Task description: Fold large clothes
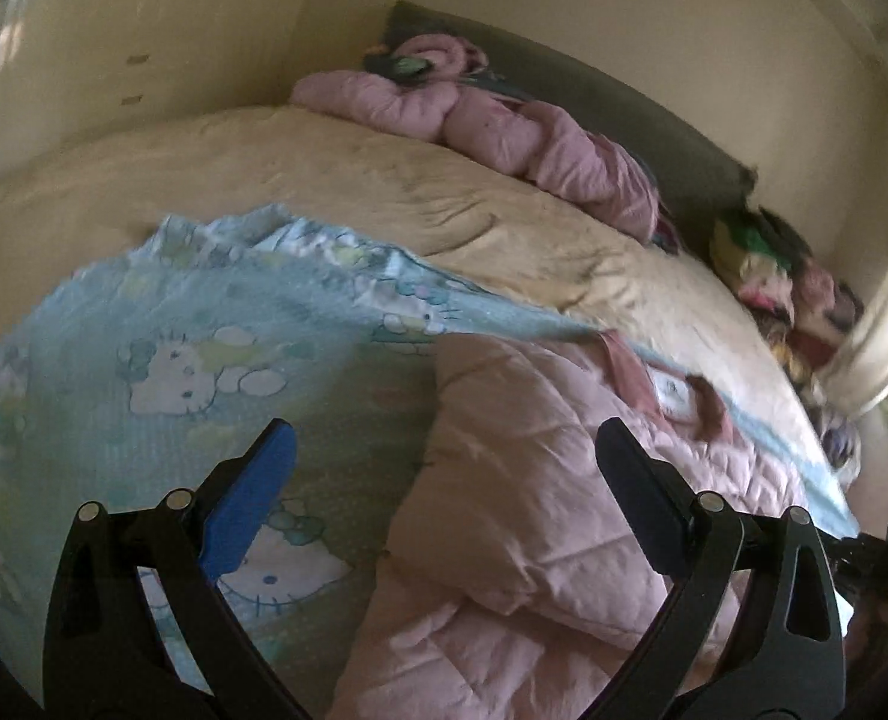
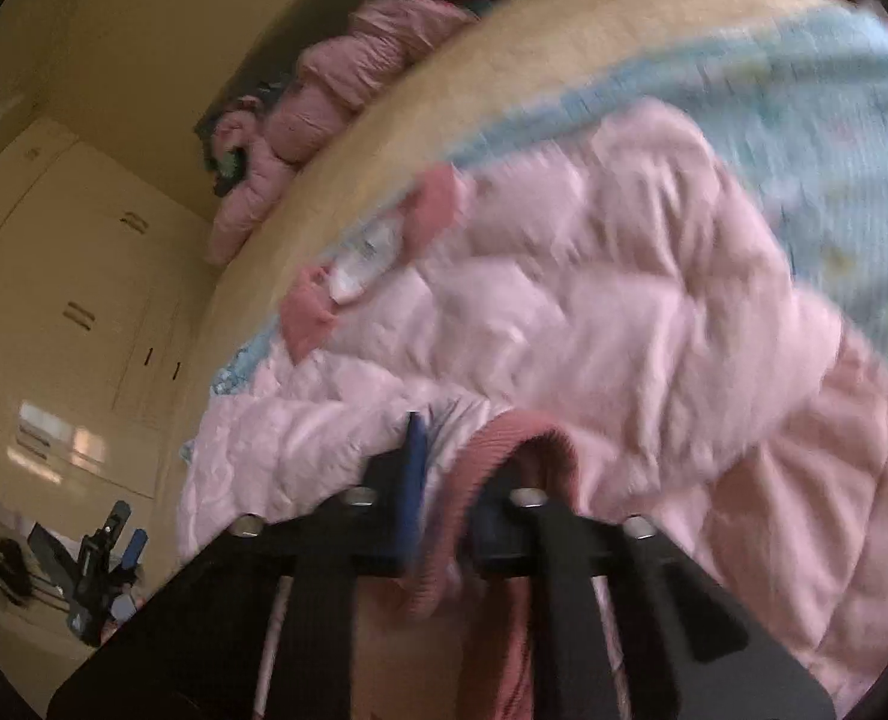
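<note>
Right wrist view: my right gripper (image 2: 438,480) pinches the ribbed cuff (image 2: 498,444) of the pink quilted jacket (image 2: 594,312). My left gripper (image 1: 444,462) hangs spread above the jacket, which lies on a Hello Kitty blanket (image 1: 174,360) near the bed's (image 1: 324,180) foot edge.

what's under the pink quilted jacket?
The pink quilted jacket lies on a blue cartoon-print blanket, which lies on the beige bedspread. Anything directly beneath the jacket is covered.
</note>
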Available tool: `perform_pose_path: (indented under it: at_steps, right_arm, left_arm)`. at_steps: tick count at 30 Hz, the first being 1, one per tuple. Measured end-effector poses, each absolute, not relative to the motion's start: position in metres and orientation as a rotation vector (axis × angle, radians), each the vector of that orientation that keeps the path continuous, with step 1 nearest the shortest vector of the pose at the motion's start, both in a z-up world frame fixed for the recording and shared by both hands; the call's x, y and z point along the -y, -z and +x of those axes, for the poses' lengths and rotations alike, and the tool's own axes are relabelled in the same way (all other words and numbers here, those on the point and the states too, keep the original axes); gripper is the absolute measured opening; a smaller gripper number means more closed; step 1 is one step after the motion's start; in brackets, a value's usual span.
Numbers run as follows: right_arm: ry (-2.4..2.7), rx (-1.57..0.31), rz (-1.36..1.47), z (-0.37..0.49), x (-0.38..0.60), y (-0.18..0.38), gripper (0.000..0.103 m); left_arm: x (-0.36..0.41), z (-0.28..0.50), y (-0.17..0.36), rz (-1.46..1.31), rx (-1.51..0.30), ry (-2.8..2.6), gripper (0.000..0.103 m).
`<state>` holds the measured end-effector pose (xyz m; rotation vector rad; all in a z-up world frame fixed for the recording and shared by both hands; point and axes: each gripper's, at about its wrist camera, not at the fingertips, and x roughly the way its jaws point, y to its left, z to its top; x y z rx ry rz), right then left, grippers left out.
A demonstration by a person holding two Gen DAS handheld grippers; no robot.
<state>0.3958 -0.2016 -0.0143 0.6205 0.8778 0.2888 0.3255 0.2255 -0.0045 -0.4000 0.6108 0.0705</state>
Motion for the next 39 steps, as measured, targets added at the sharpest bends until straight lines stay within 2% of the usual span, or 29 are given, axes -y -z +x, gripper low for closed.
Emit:
perform_pose_path:
  at_steps: [6,10,22,35,36,38,39]
  right_arm:
    - [-0.387,-0.627,0.368,0.398,0.174,-0.082,0.006]
    - [-0.383,-0.573,0.294,0.419,0.165,-0.111,0.006]
    - [-0.261,-0.667,0.288,0.464,0.177,-0.070,0.006]
    - [-0.189,-0.735,0.259,0.470,0.178,-0.037,0.006]
    - [-0.189,-0.738,0.259,0.470,0.179,-0.036,0.007]
    - [-0.189,-0.741,0.271,0.468,0.180,-0.035,0.009]
    - [-0.193,-0.741,0.276,0.467,0.180,-0.035,0.011]
  left_arm:
    - [-0.221,0.334,0.005,-0.396,-0.613,-0.076,0.093]
    - [-0.201,0.341,0.009,-0.344,-0.630,-0.045,0.093]
    - [-0.151,0.358,0.019,-0.189,-0.677,0.054,0.093]
    - [-0.125,0.373,0.038,-0.111,-0.730,0.134,0.093]
    - [-0.124,0.374,0.039,-0.113,-0.739,0.141,0.092]
    - [-0.123,0.377,0.046,-0.112,-0.762,0.156,0.082]
    - [-0.121,0.378,0.048,-0.106,-0.772,0.156,0.082]
